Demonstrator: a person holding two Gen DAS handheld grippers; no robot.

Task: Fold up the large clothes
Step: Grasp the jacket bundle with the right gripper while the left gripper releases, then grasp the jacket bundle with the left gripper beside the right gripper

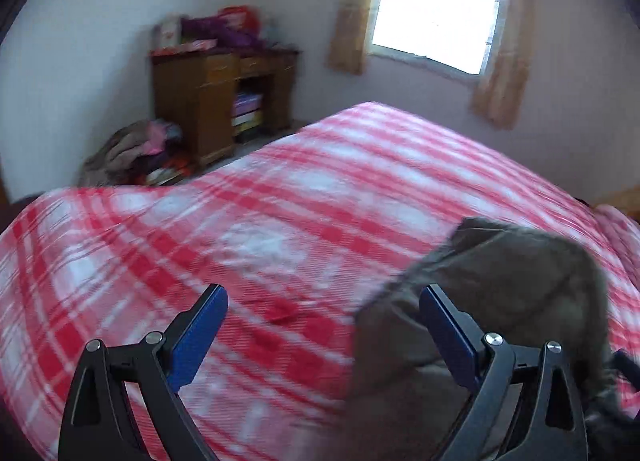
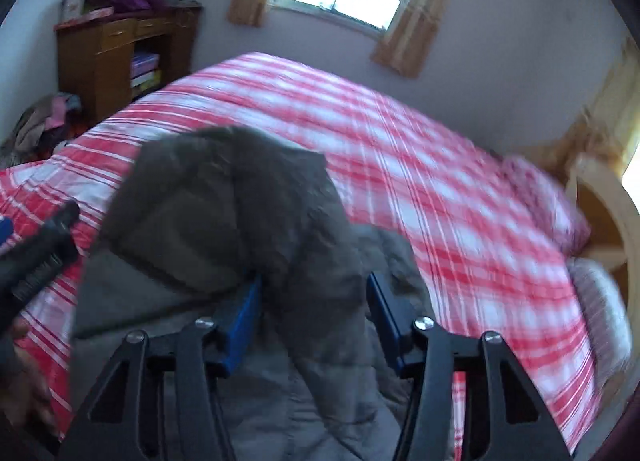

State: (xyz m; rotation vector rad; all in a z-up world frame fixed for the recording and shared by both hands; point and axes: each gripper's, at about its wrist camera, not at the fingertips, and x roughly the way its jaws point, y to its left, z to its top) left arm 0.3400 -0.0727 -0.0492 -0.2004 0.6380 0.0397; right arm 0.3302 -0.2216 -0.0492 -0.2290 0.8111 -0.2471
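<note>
A grey-brown padded jacket [image 2: 224, 213] lies bunched on the red and white plaid bed cover [image 2: 440, 189]. In the right wrist view my right gripper [image 2: 314, 285] stands with its jaws apart around a thick fold of the jacket, and the fingertips are hidden by the cloth. The left gripper shows at the left edge [image 2: 44, 237]. In the left wrist view my left gripper [image 1: 322, 297] is open and empty over the bed cover [image 1: 240, 229], and the jacket [image 1: 500, 273] lies by its right finger.
A wooden desk [image 1: 216, 101] with piled things stands at the far wall, with a heap of clothes [image 1: 136, 153] on the floor beside it. A bright window [image 1: 436, 13] with curtains is behind the bed. Pillows [image 2: 552, 201] lie at the right.
</note>
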